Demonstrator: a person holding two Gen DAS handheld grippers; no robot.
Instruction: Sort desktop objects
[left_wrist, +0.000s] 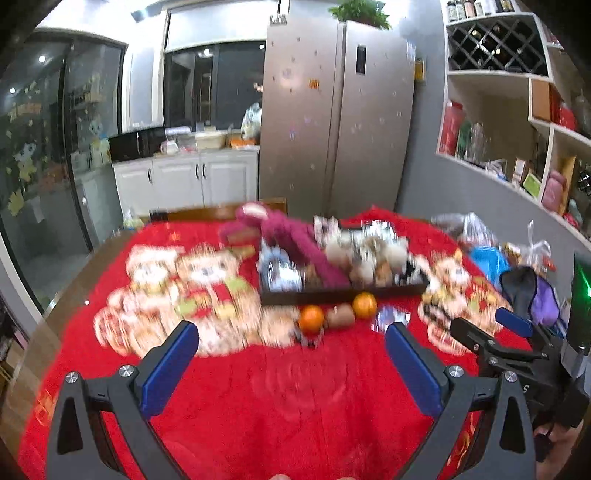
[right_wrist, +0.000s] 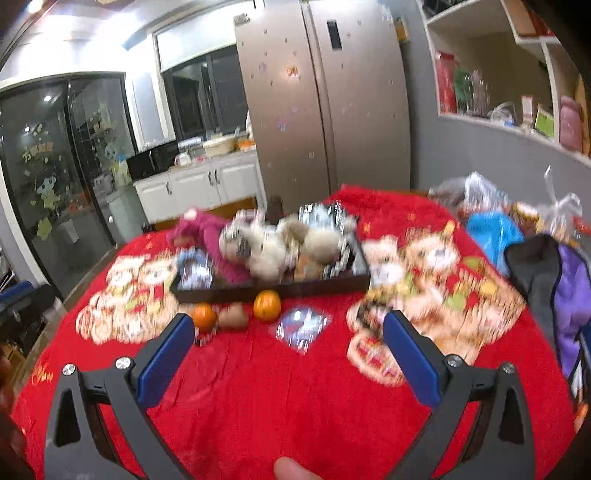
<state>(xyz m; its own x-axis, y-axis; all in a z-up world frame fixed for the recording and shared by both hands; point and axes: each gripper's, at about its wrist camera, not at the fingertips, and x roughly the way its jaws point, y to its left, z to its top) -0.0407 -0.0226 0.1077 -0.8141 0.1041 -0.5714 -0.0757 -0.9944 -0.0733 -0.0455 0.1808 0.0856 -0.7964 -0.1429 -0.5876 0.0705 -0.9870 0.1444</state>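
A dark tray (left_wrist: 343, 295) (right_wrist: 273, 290) sits mid-table on the red cloth, filled with a magenta plush toy (left_wrist: 291, 240) (right_wrist: 214, 240), white plush toys (right_wrist: 266, 247) and shiny packets. In front of it lie two oranges (left_wrist: 311, 319) (left_wrist: 365, 305) (right_wrist: 204, 317) (right_wrist: 266, 305) with a brown kiwi (left_wrist: 340, 316) (right_wrist: 233, 316) between them, and a shiny packet (left_wrist: 391, 317) (right_wrist: 301, 326). My left gripper (left_wrist: 291, 354) is open and empty, short of the fruit. My right gripper (right_wrist: 288, 347) is open and empty, near the packet; it also shows at the right of the left wrist view (left_wrist: 480, 332).
The red cloth (left_wrist: 280, 398) (right_wrist: 280, 398) with cartoon prints covers the table. Plastic bags (right_wrist: 491, 229) and a black and purple bag (right_wrist: 554, 280) crowd the right edge. A fridge (left_wrist: 332, 110), cabinets and shelves stand behind. The image is motion-blurred.
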